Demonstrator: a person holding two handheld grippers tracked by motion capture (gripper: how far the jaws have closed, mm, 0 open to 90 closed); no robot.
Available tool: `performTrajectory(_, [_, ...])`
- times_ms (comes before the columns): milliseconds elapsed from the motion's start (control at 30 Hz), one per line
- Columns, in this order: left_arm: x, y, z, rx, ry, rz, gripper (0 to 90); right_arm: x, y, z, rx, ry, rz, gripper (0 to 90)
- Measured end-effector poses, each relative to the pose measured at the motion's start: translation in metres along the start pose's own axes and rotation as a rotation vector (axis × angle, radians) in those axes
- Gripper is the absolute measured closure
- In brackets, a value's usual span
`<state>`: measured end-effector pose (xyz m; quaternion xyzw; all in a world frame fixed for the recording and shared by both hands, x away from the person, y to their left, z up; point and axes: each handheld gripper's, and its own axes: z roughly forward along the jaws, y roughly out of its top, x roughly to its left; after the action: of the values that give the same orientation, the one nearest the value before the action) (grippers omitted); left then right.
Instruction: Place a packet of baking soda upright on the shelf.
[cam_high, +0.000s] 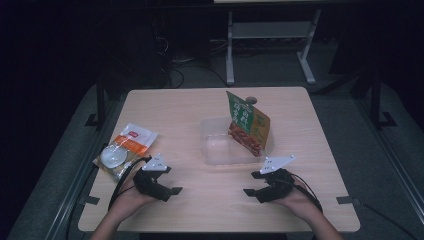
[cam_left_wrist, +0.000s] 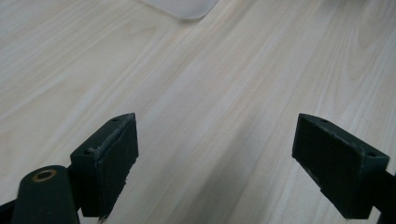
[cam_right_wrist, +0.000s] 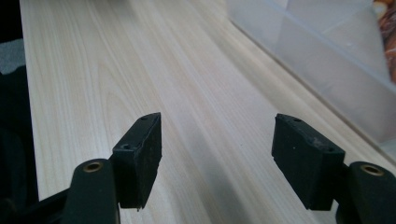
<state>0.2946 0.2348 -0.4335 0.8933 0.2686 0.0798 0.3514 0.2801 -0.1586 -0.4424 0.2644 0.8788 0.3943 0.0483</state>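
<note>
On the pale wooden desk (cam_high: 200, 107), the clear plastic rectangular tub (cam_high: 220, 142) sits a little right of centre, and a green-and-orange printed snack pouch (cam_high: 247, 125) stands tilted in it, leaning on the tub's right wall with its top toward 12 o'clock. The right hand-held gripper (cam_high: 252, 184) rests low over the desk at about 5 o'clock from the tub, near it but apart, its jaws released with bare wood between them; in the right gripper view the tub's frosted wall (cam_right_wrist: 327, 56) rises at 2 o'clock. The left hand-held gripper (cam_high: 174, 181) lies at 7 o'clock from the tub, jaws spread wide and holding nothing. Just beside it at 10 o'clock lies a white-and-orange flat packet (cam_high: 131, 142) with a round clear lid (cam_high: 113, 157) on it.
</note>
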Motion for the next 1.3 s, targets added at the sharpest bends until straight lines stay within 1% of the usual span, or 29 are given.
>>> performTrajectory(167, [0.010,0.000,-0.011,0.007,0.026,-0.011,14.1,0.000,0.002,0.006,0.015,0.010,-0.002,33.1])
performTrajectory(333, [0.022,-0.002,-0.023,0.000,0.059,-0.037,14.1,0.000,0.001,0.009,0.021,0.009,-0.016,33.0])
performTrajectory(367, [0.024,-0.002,-0.025,-0.004,0.065,-0.035,14.1,0.000,0.001,0.009,0.021,0.010,-0.014,33.0])
performTrajectory(400, [0.028,-0.002,-0.028,-0.006,0.070,-0.048,14.1,-0.001,0.001,0.009,0.021,0.011,-0.013,33.0])
performTrajectory(467, [0.034,-0.003,-0.033,-0.008,0.081,-0.059,14.1,-0.001,0.001,0.009,0.024,0.012,-0.004,33.1])
performTrajectory(633, [0.047,-0.005,-0.045,-0.010,0.110,-0.083,14.1,-0.002,0.001,0.010,0.022,0.011,-0.009,33.1])
performTrajectory(667, [0.052,-0.005,-0.050,-0.008,0.122,-0.087,14.1,-0.001,0.001,0.010,0.021,0.010,-0.010,33.1])
performTrajectory(700, [0.055,-0.006,-0.053,-0.019,0.132,-0.100,14.1,-0.001,0.001,0.009,0.024,0.009,-0.005,33.1])
performTrajectory(767, [0.060,-0.007,-0.059,-0.020,0.148,-0.110,14.1,-0.001,0.001,0.009,0.024,0.009,-0.006,33.1])
performTrajectory(800, [0.064,-0.008,-0.062,-0.020,0.163,-0.115,14.2,-0.001,0.001,0.009,0.024,0.009,-0.006,33.0])
performTrajectory(833, [0.069,-0.009,-0.066,-0.014,0.189,-0.109,14.5,-0.001,0.001,0.009,0.024,0.010,-0.006,33.1])
performTrajectory(900, [0.077,-0.011,-0.071,-0.004,0.222,-0.111,14.7,-0.001,0.001,0.010,0.026,0.012,-0.005,33.0])
performTrajectory(1033, [0.096,-0.021,-0.081,-0.001,0.264,-0.154,14.7,-0.001,0.001,0.011,0.027,0.017,-0.013,33.0])
performTrajectory(1200, [0.120,-0.033,-0.090,-0.008,0.300,-0.209,14.6,-0.001,0.001,0.012,0.028,0.018,-0.014,33.0])
performTrajectory(1233, [0.126,-0.036,-0.092,-0.013,0.313,-0.229,14.6,-0.001,0.001,0.012,0.030,0.017,-0.013,33.0])
performTrajectory(1267, [0.130,-0.038,-0.093,-0.011,0.316,-0.234,14.6,-0.001,0.001,0.012,0.033,0.017,-0.008,33.0])
performTrajectory(1300, [0.136,-0.042,-0.094,-0.013,0.329,-0.255,14.6,-0.001,0.001,0.012,0.033,0.016,-0.009,33.1])
